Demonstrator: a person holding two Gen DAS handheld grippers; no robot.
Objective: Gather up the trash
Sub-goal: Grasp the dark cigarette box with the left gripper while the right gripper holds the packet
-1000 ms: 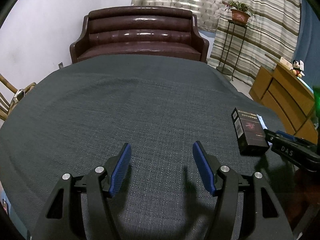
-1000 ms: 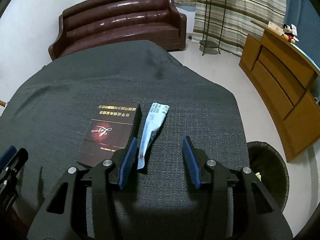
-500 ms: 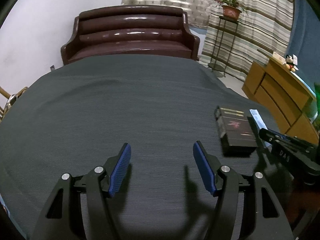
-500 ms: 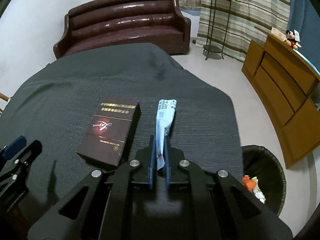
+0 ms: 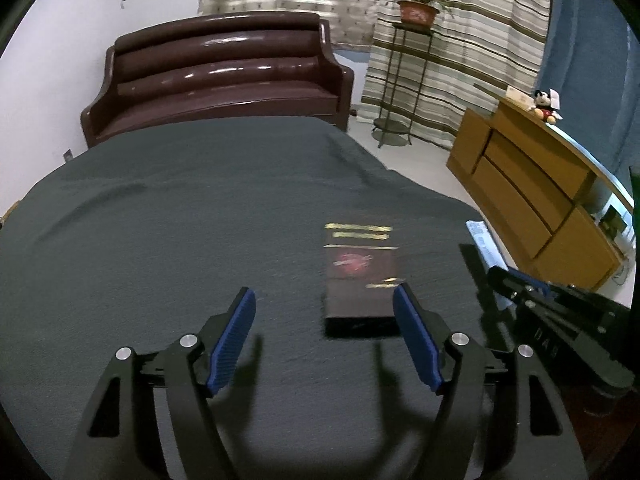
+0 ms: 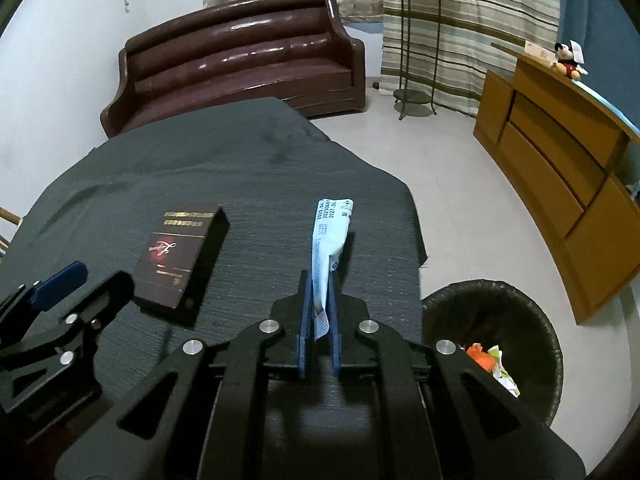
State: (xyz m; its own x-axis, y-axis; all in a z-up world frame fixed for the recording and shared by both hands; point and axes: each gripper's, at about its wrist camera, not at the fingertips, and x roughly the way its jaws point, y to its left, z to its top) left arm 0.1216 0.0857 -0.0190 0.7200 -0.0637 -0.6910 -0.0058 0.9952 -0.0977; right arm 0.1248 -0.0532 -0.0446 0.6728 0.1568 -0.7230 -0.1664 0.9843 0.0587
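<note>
The right gripper is clamped on a pale blue wrapper, its blue pads pressed flat against the wrapper's near end. The wrapper is long and narrow; its long axis runs straight away from the gripper, far end tipped up and crumpled, over the right part of the dark grey table cloth. A dark box lies flat on the cloth to the left, its long axis running near to far and leaning slightly right. The left gripper has its jaws wide and has just been opening further; the box's near end lies between its pads, just beside the right one. On the floor at right stands a black bin holding scraps.
</note>
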